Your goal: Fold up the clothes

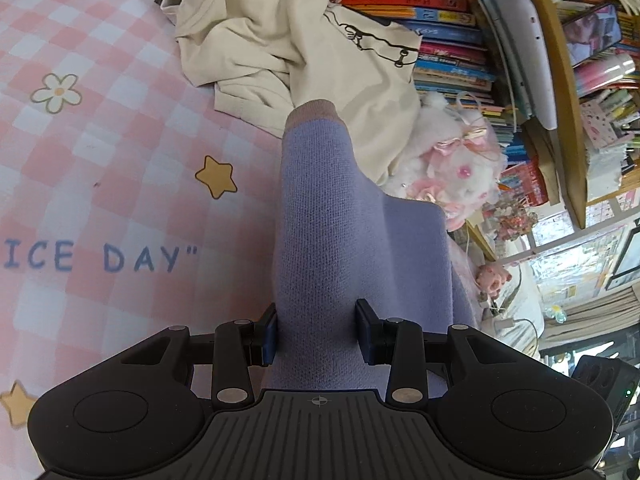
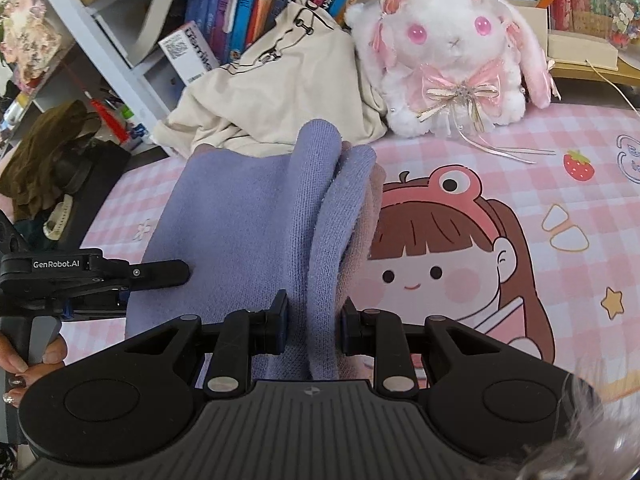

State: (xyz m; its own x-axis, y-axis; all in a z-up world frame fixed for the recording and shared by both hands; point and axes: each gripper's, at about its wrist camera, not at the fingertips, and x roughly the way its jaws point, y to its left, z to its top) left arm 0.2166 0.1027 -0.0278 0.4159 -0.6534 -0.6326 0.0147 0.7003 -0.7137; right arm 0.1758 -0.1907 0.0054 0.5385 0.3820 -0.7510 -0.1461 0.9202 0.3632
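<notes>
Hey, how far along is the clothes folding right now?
Done: nothing lies folded flat yet. In hand: the purple knit garment, bunched into layers, is clamped by both the left gripper and right gripper above the pink checked cover. Left: laying it down, then the crumpled cream garment near the plush rabbit.

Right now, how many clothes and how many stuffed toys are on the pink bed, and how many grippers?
Clothes: 2, the purple sweater and the cream shirt.
Stuffed toys: 1, the white bunny.
Grippers: 2, the left gripper and the right gripper, both clamped on the purple sweater.
Total: 5
</notes>
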